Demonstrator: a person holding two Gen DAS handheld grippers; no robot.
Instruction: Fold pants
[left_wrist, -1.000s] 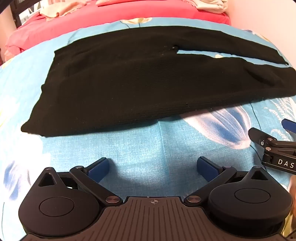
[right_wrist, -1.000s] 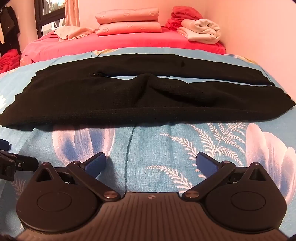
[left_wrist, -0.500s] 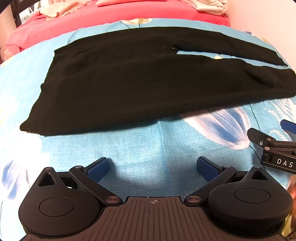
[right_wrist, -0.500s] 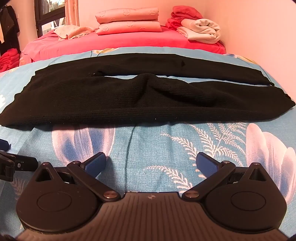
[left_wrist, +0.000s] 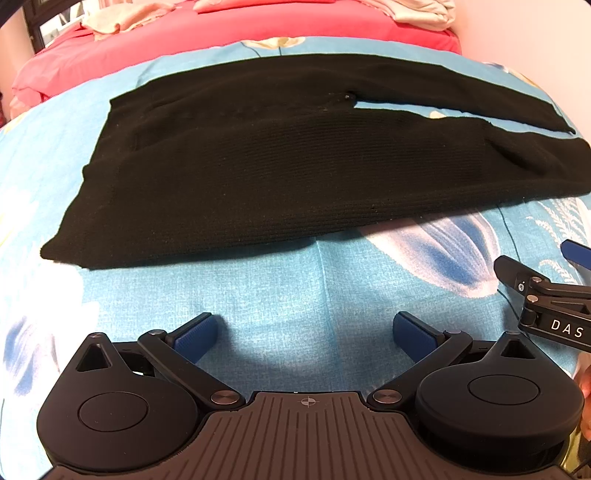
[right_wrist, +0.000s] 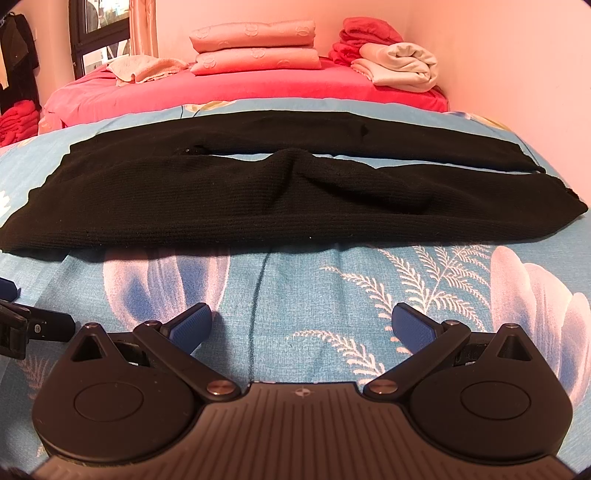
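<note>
Black knit pants (left_wrist: 280, 162) lie spread flat across a blue flowered bedsheet, waistband to the left and both legs running right with a thin gap between them. In the right wrist view the same pants (right_wrist: 295, 199) show a raised wrinkle in the near leg. My left gripper (left_wrist: 303, 332) hovers open over bare sheet, short of the pants' near edge, nothing between its blue pads. My right gripper (right_wrist: 301, 325) is open too, over the sheet in front of the near leg. Each gripper's tip pokes into the other's view at the side.
A pink bed beyond the blue sheet carries folded pink bedding (right_wrist: 255, 48), a cream towel (right_wrist: 147, 68) and rolled red and cream cloths (right_wrist: 399, 62). A wall (right_wrist: 517, 74) runs along the right. A window (right_wrist: 99, 33) is at far left.
The pants sit very slightly lower and nearer in the left wrist view. Both grippers stay open and nearly still.
</note>
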